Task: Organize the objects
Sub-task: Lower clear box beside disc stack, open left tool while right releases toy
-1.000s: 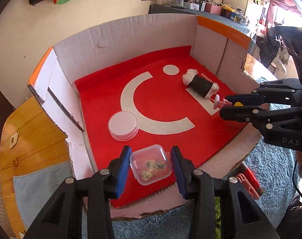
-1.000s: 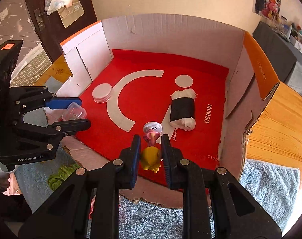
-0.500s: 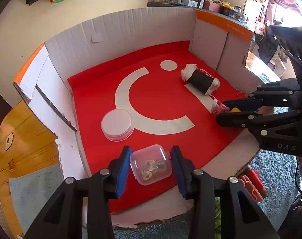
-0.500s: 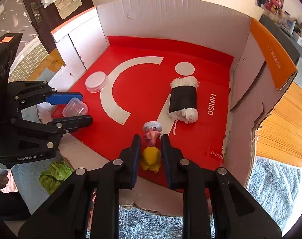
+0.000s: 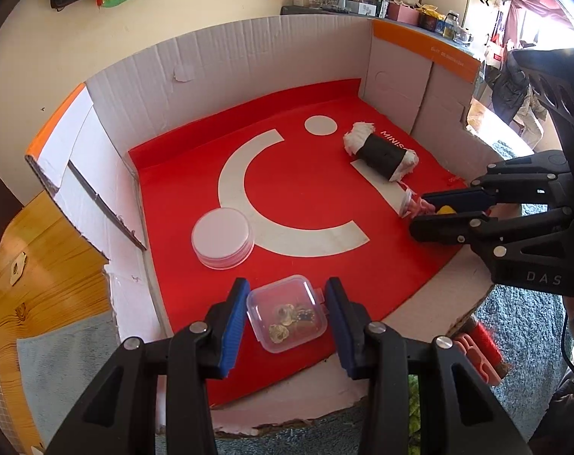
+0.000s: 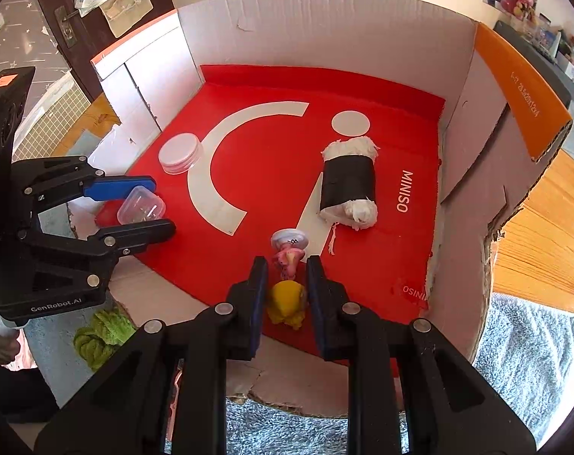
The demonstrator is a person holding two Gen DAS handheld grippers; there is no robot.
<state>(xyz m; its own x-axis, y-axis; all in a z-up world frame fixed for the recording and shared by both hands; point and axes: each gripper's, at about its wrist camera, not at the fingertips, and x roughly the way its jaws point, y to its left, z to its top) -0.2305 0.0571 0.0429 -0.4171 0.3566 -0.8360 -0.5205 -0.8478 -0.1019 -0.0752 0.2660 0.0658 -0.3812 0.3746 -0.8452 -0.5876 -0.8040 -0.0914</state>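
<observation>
Left hand-held gripper (image 5: 286, 309): narrow, blue pads closed on small clear lidded box (image 5: 288, 313) with little trinkets inside, at near edge of red mat (image 5: 305, 189). Right hand-held gripper (image 6: 285, 284): nearly closed, clamping small figurine (image 6: 288, 284), yellow part between the pads, pink part and white disc end poking out past the fingertips. Seen from the left one, off to the right with its jaws pointing inward across the mat.

Ahead and left of left hand-held gripper: flat round clear case (image 5: 222, 237), lying on the mat beside the white arc print. Ahead of right hand-held gripper, just beyond figurine: sushi-roll plush (image 6: 349, 184), black band with white fluffy ends, lying on its side near the "MINISO" lettering. All inside open cardboard box (image 5: 249, 60), walls on three sides, orange-edged flaps. Below both hand-held grippers: blue-grey fuzzy rug (image 6: 533, 360); wooden floor (image 5: 33, 250) beyond box sides. Green yarn-like bundle (image 6: 101, 335) under left hand-held gripper.
</observation>
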